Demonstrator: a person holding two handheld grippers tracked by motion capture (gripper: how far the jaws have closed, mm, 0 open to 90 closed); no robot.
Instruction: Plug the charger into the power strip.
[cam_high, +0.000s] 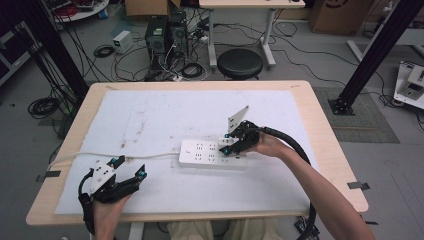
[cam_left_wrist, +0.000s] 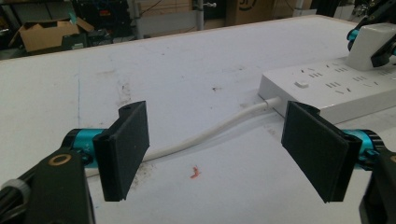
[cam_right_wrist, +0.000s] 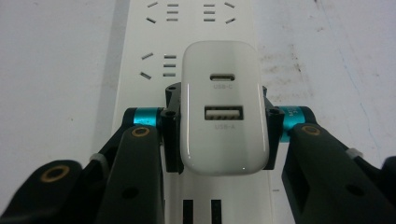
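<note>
White USB charger block (cam_right_wrist: 224, 119): clamped between the right gripper (cam_right_wrist: 223, 128) jaws, over the long white power strip (cam_high: 212, 154) mid-table; right gripper view resolves USB-C and USB-A ports. Strip's white cable (cam_left_wrist: 210, 133): left gripper view shows it curving across the white mat (cam_high: 150, 120). Left gripper (cam_high: 129, 168): jaws wide, empty, near the table's front-left.
</note>
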